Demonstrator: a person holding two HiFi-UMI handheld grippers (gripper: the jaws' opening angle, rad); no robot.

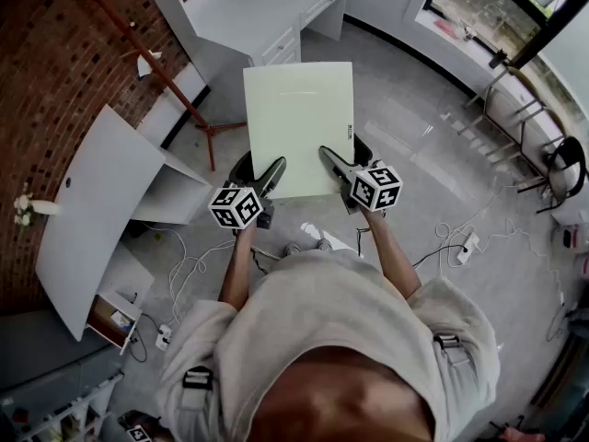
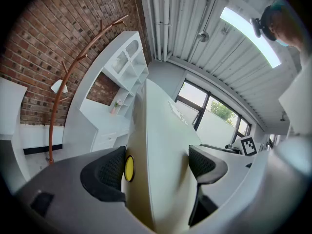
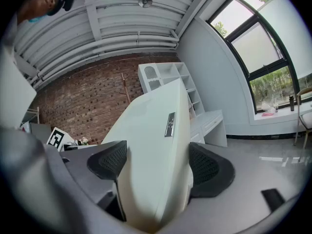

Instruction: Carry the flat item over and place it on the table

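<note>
A flat pale green-white board (image 1: pixel 299 122) is held about level in front of the person, above the grey floor. My left gripper (image 1: pixel 260 177) is shut on its near left edge, and my right gripper (image 1: pixel 340 166) is shut on its near right edge. In the left gripper view the board (image 2: pixel 163 130) runs away between the black pads, and a small yellow disc (image 2: pixel 128 168) sits against the left pad. In the right gripper view the board (image 3: pixel 156 126) fills the gap between both pads, with a small label (image 3: pixel 169 125) on its face.
A white desk (image 1: pixel 97 201) stands at the left by the brick wall, and another white desk with drawers (image 1: pixel 267 12) stands ahead. A red-brown coat stand (image 1: pixel 179 95) is between them. Cables and a power strip (image 1: pixel 465 242) lie on the floor at the right, near stools (image 1: pixel 515 118).
</note>
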